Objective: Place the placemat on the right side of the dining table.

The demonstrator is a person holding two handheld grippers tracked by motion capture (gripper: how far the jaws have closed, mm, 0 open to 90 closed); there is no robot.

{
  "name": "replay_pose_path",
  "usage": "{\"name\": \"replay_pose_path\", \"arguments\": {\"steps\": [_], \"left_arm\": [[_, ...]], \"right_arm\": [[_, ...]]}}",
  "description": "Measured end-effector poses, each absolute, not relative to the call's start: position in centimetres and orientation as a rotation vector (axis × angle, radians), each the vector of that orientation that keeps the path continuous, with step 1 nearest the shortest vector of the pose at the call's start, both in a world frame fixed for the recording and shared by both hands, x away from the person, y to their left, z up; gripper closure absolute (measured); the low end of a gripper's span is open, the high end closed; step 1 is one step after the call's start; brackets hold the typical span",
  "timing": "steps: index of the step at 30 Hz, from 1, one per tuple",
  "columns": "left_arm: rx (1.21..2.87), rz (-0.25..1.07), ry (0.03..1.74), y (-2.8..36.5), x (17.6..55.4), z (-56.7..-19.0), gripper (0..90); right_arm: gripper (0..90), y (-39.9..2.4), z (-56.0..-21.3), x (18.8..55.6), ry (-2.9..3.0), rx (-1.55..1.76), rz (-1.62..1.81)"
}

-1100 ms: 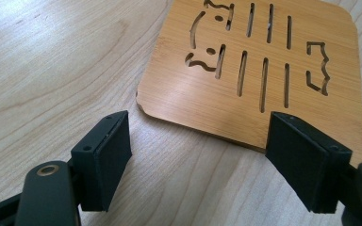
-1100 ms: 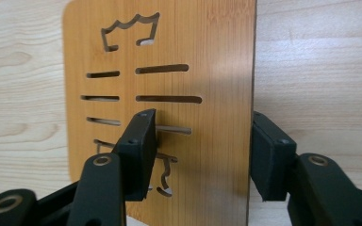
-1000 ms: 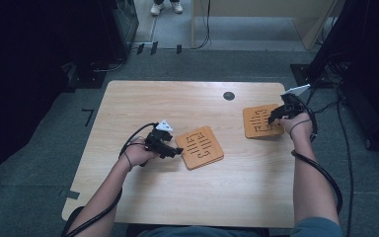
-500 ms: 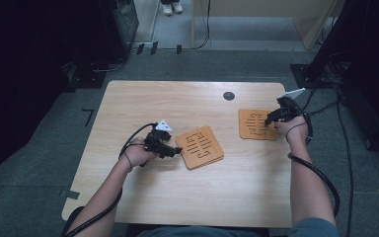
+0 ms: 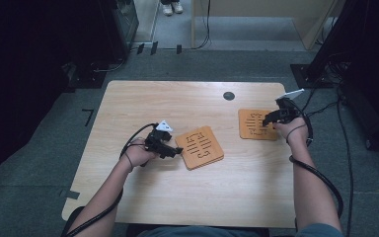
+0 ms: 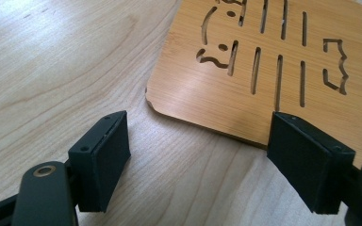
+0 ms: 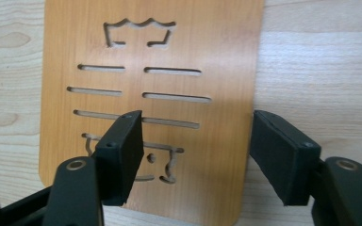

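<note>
Two square wooden trivets with cut-out slots lie flat on the light wood table (image 5: pixel 177 103). My left gripper (image 5: pixel 177 150) rests at the left corner of the middle trivet (image 5: pixel 200 147). In the left gripper view my left gripper (image 6: pixel 200 129) stands open around the corner of this trivet (image 6: pixel 264 70), with the pads apart from it. My right gripper (image 5: pixel 266 120) hovers over the right edge of the right trivet (image 5: pixel 254 124). In the right gripper view the jaws of my right gripper (image 7: pixel 195 125) have just been opening over that trivet (image 7: pixel 151 47), which lies below them, and they grip nothing.
A round black grommet (image 5: pixel 229 96) sits in the table's far side. Dark equipment and cables (image 5: pixel 325 74) stand on the floor to the right, a dark cabinet (image 5: pixel 113 29) at the back left. Someone's shoes (image 5: pixel 170 6) show at the far edge.
The right trivet has shifted slightly left and toward me along with my right gripper. The left hand and the middle trivet have kept still.
</note>
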State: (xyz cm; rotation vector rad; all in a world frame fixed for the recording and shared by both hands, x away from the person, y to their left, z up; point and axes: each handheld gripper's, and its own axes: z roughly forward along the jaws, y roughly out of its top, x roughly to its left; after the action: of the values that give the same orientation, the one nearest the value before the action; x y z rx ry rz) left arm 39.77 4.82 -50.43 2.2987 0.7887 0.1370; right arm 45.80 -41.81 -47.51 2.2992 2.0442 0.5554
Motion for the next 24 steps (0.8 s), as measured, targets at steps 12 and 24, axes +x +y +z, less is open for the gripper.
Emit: {"name": "replay_pose_path", "arguments": {"steps": [12, 24], "left_arm": [[2.298, 0.143, 0.789, 4.7, 39.7, -50.3, 20.7], [2.298, 0.137, 0.79, 4.5, 39.7, -50.2, 20.7]], "right_arm": [[27.5, -40.6, -47.7, 45.3, 2.065, 2.254, 0.584], [25.3, -39.7, -47.6, 44.6, 2.084, 2.193, 0.601]]}}
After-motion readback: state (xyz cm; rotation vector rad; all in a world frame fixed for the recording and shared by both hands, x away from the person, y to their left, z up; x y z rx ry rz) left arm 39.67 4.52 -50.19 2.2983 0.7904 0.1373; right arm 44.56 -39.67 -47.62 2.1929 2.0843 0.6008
